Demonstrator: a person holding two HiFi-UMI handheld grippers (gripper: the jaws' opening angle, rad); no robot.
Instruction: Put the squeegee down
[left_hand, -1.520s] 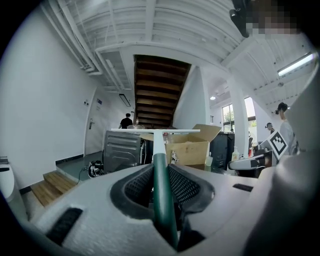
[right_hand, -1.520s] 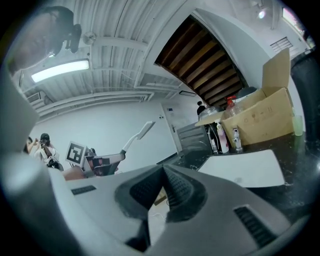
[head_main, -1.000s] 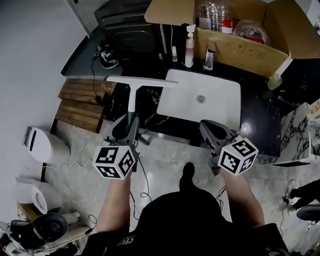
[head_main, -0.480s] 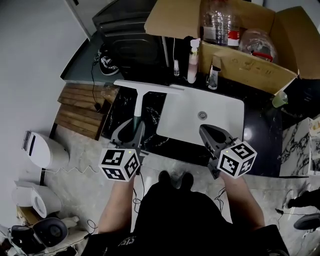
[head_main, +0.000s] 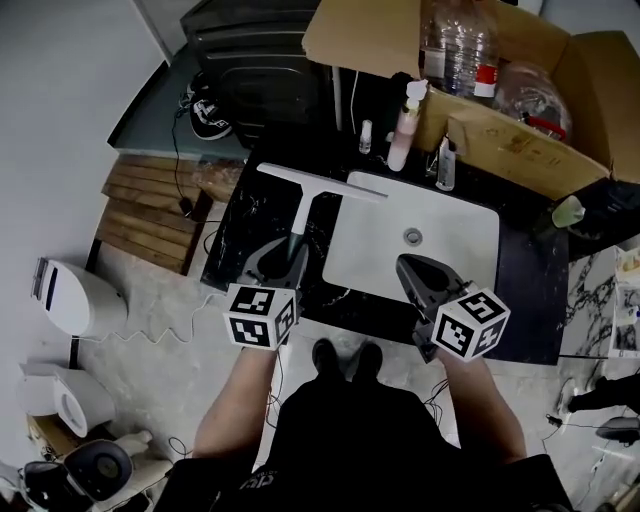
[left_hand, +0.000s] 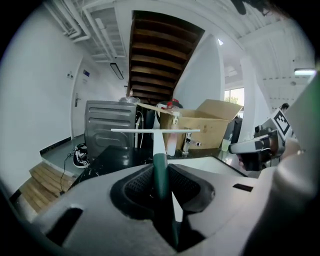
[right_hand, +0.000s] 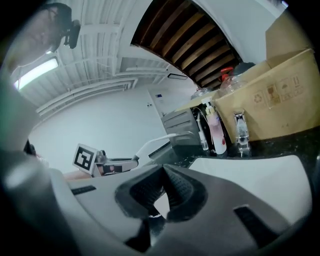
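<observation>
The squeegee (head_main: 305, 200) has a long white blade and a handle that runs from white to dark green. My left gripper (head_main: 283, 256) is shut on the green part of that handle and holds the squeegee over the black counter (head_main: 232, 238), with the blade end by the left rim of the sink (head_main: 440, 262). In the left gripper view the squeegee (left_hand: 155, 131) stands crosswise ahead, its handle between the jaws of the left gripper (left_hand: 160, 175). My right gripper (head_main: 420, 272) is shut with nothing in it, at the sink's front edge. The right gripper (right_hand: 162, 172) points over the basin, the squeegee (right_hand: 152, 142) at its left.
A cardboard box (head_main: 520, 140) with plastic bottles stands behind the sink, with a pump bottle (head_main: 404, 130) and a faucet (head_main: 445, 160) before it. A dark appliance (head_main: 250, 45), a shoe (head_main: 205, 112) and wooden steps (head_main: 150, 210) lie to the left. A white bin (head_main: 70, 300) stands on the floor.
Both grippers have moved forward to the counter. The squeegee has travelled with the left gripper and now hangs lower, over the black top beside the sink.
</observation>
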